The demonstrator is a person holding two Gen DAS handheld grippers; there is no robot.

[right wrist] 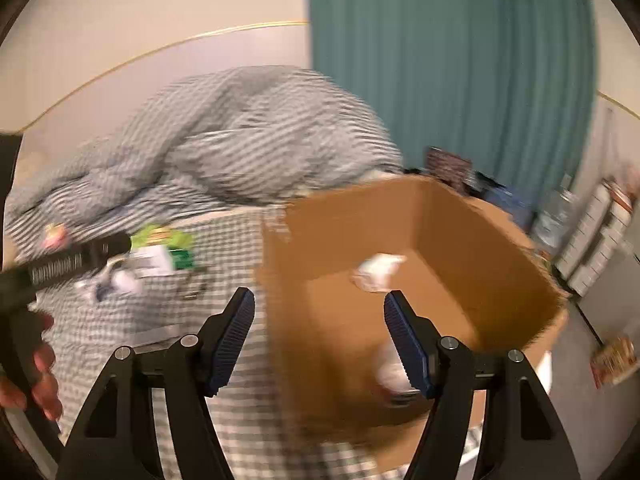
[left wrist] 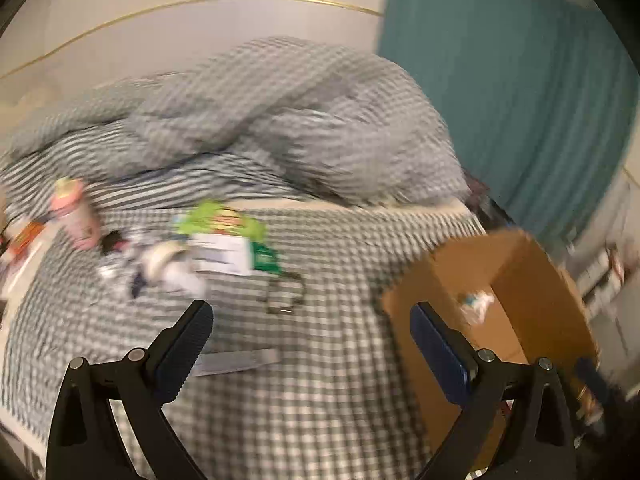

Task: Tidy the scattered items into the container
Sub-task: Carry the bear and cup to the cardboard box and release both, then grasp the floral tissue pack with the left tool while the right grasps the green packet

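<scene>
While both pictures are blurry, the big things are easy to see. The left gripper (left wrist: 311, 322) has its fingers (left wrist: 184, 350) wide apart, with nothing between them but the checked bed (left wrist: 320, 400). The scattered items lie beyond those fingers and to their left: a pink bottle (left wrist: 74, 214), a green packet (left wrist: 224, 222), a white card (left wrist: 222, 256), some crumpled bits (left wrist: 160, 268) and a small metal clip (left wrist: 286, 292). A flat grey strip (left wrist: 240, 360) lies just beside the left finger. The cardboard box (left wrist: 532, 280) stands open on the bed, to the right, behind the right finger.

The right gripper (right wrist: 319, 308) has its fingers (right wrist: 232, 340) partly apart and holds nothing. They hang above the near edge of the box (right wrist: 460, 220). White crumpled things (right wrist: 378, 272) lie inside it. A heaped checked blanket (right wrist: 240, 140) sits behind, and a teal curtain (right wrist: 440, 60) hangs past it.
</scene>
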